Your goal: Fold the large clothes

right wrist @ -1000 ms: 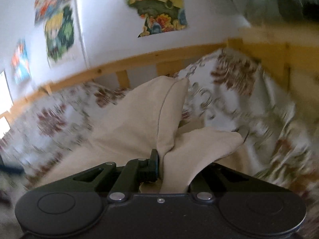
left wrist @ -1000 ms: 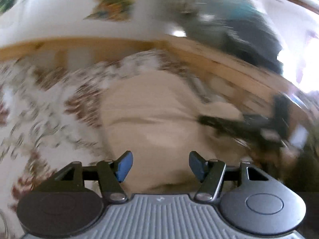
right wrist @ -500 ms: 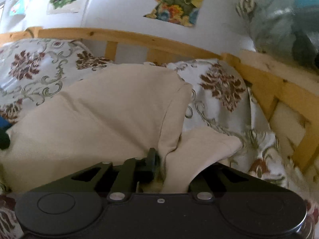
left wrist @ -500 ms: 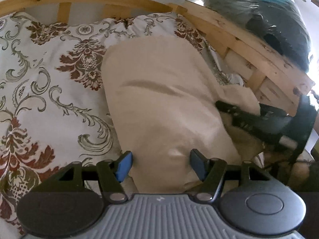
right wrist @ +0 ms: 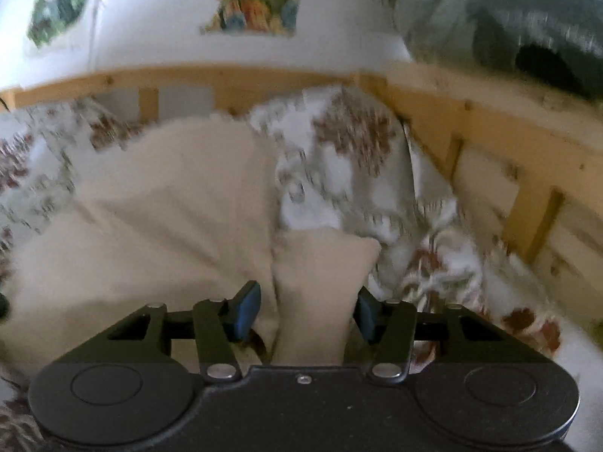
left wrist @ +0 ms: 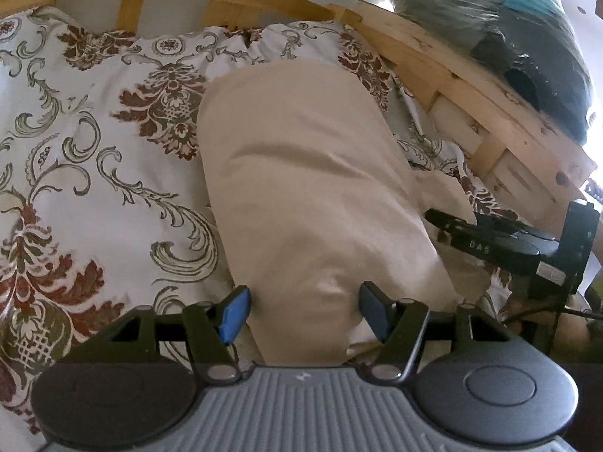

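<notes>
A bed fills the foreground, covered by a white bedspread (left wrist: 94, 173) printed with dark red damask flowers and grey-green scrolls. A pale pine bed frame (left wrist: 444, 71) runs round it — slatted rails along the far side and the right side, meeting at a corner post. Behind the rail stands a white wall (right wrist: 158, 26) with colourful pictures (right wrist: 256, 0) stuck to it, blurred here. Clear plastic bags of dark bedding (left wrist: 501, 34) are piled beyond the right rail — bright daylight glares at the far right edge.

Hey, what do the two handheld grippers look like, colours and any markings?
Both are black linkage frames with blue finger pads. The left gripper has a ribbed grey body; the right gripper a plain black body, with pale lettering on its side in the left view.
</notes>
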Available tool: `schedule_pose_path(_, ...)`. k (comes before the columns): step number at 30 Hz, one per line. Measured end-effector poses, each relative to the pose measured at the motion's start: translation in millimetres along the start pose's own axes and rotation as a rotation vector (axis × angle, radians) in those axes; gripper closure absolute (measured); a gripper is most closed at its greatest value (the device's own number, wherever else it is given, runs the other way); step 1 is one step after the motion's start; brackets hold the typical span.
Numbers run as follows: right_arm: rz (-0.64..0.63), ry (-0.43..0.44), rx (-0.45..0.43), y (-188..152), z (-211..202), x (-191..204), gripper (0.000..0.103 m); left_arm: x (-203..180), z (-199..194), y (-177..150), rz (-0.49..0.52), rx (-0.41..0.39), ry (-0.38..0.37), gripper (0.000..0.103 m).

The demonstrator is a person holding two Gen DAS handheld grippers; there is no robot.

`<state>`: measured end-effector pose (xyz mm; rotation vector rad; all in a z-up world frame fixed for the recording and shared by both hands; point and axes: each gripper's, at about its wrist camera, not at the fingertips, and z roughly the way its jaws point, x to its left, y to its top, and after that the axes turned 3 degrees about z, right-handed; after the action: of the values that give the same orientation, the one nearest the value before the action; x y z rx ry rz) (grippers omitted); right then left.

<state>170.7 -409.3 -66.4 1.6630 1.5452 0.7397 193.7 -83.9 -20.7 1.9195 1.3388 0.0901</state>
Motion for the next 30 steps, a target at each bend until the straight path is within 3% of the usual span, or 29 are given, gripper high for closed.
schedule_pose_path(3,0.059,0.008,-0.009,1,-2,-6,0.046,1,0,0,0.000,0.002,0.001,0.034)
schedule_pose_path(7,-0.015,-0.045,-0.152,9,-27,2,0.043,2,1,0,-0.007,0.008,-0.006,0.034)
schedule_pose_path(11,-0.055,0.006,-0.254,38,-33,14,0.029,3,2,0,-0.004,0.012,-0.015,0.034)
schedule_pose_path(14,-0.123,0.122,-0.236,67,-11,35,0.028,5,2,0,-0.010,0.018,-0.026,0.034)
schedule_pose_path(16,-0.142,0.226,-0.197,85,15,49,0.028,6,3,1,-0.016,0.020,-0.031,0.034)
schedule_pose_path(18,-0.162,0.277,-0.148,96,44,62,0.030,8,4,0,-0.025,0.019,-0.038,0.034)
schedule_pose_path(24,-0.167,0.274,0.002,83,106,77,0.031,17,8,1,-0.051,0.019,-0.069,0.034)
schedule_pose_path(27,-0.121,0.247,-0.007,72,109,75,0.026,12,9,1,-0.022,0.017,-0.052,0.034)
schedule_pose_path(30,-0.137,0.200,-0.038,74,83,74,0.026,10,8,0,-0.037,0.015,-0.039,0.034)
